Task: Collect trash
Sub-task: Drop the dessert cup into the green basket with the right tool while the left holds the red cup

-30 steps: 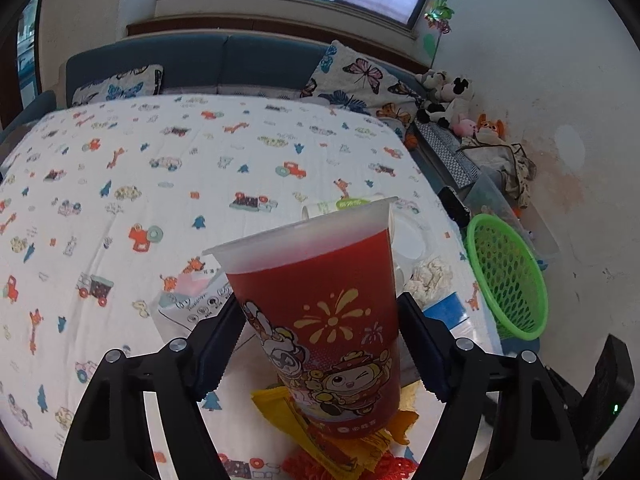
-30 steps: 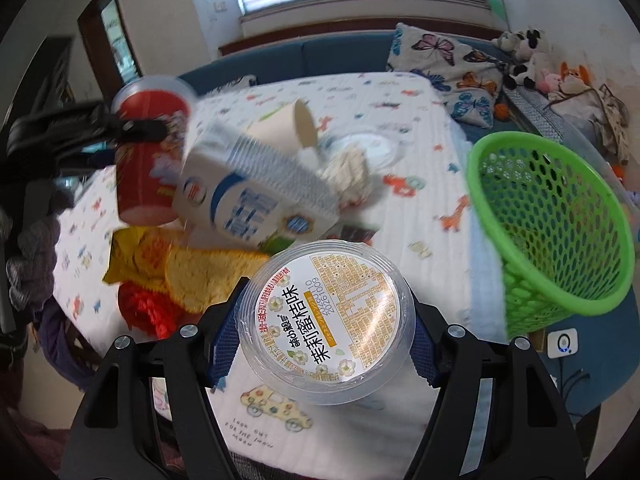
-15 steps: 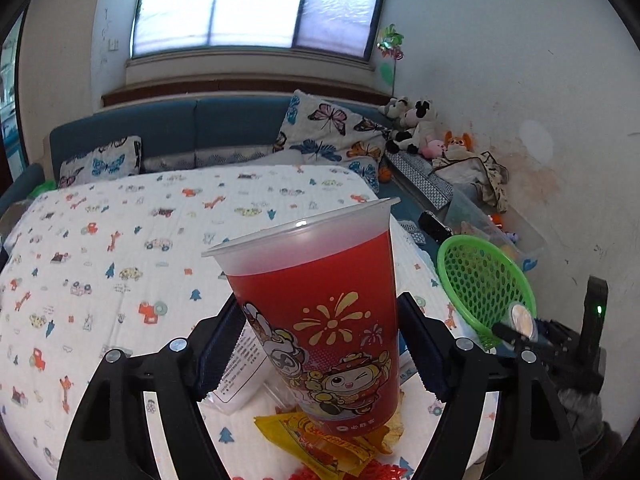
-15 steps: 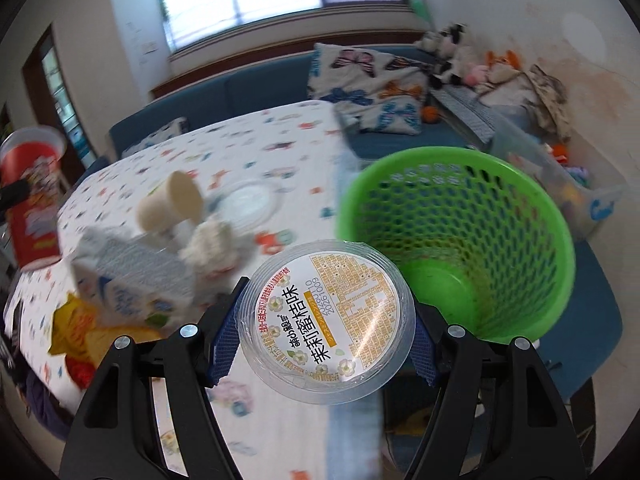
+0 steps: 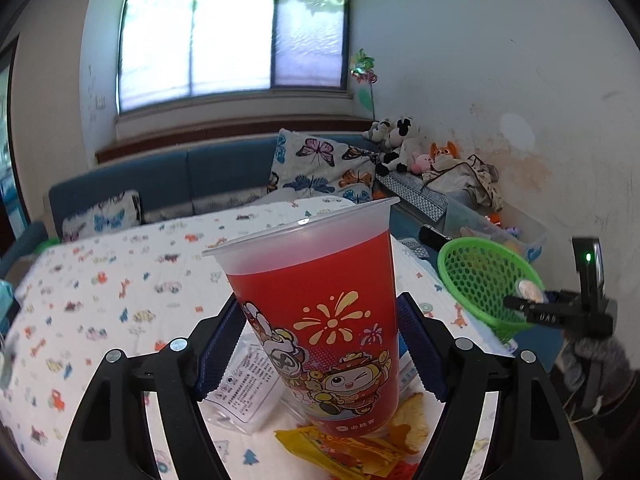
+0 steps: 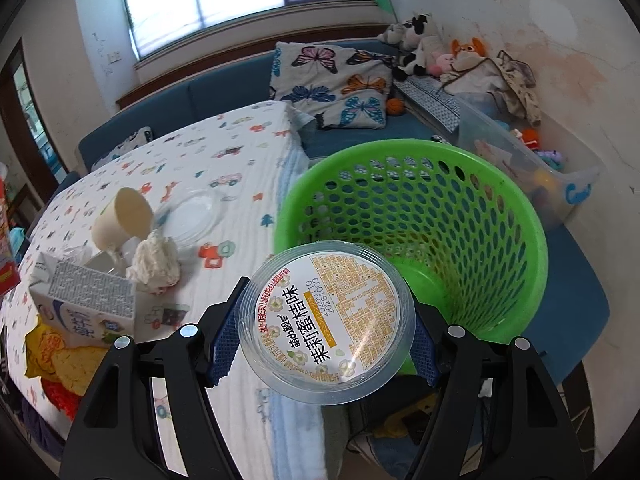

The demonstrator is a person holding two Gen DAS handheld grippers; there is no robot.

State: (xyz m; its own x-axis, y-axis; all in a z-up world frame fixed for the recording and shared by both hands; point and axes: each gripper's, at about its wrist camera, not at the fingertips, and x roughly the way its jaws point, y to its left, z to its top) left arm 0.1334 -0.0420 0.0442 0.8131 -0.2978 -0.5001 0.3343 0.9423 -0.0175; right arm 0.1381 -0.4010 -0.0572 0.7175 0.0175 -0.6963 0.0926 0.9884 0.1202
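Bed: printed sheet lies left of the right gripper.
Grips: it clamps a plastic tub; left gripper clamps a red cup.
Risk: released early, the tub may strike the green basket rim just ahead and bounce out.

There is one red cup and one round clear tub with a printed label. One green basket stands by the bed. On the sheet lie one beige paper cup, one clear lid, one crumpled tissue and one milk carton. I count two yellow snack packets beside it, though they overlap. Two butterfly pillows are on the bench, one large and one small. The soft toys number about four; the pile is too tight to count exactly.
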